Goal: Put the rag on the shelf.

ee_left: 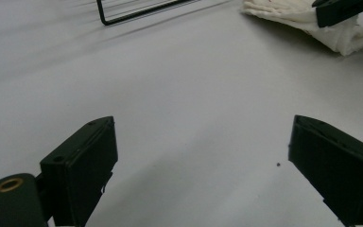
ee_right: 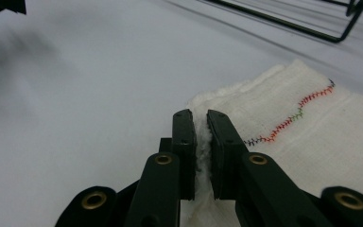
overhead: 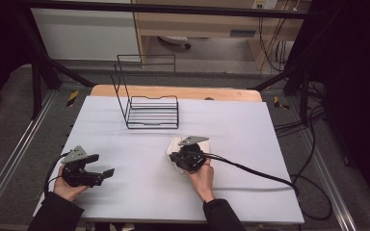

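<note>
Grey floor and dark frame posts surround a table [overhead: 139,192] covered with a pale sheet; a strip of bare wood shows along its far edge. Wire rack [overhead: 147,103]: stands near the far edge, left of centre, its tall back rising on the left and its low barred base resting on the sheet. White cloth [overhead: 177,144]: folded, lying right of the table's middle, well apart from the rack and from every edge; a line of coloured stitching crosses it, seen in the right gripper view [ee_right: 293,118]. Right gripper [overhead: 176,158]: jaws nearly together, pinching a fold at the cloth's near left edge, the white pile squeezed between the pads [ee_right: 185,142]. Left gripper [overhead: 107,172]: held low over the near left part of the table, jaws spread wide with nothing between them, only bare sheet beneath. Open room: a broad bare stretch lies between the two grippers, another runs from the cloth to the right edge, and another between the cloth and the rack's base.
</note>
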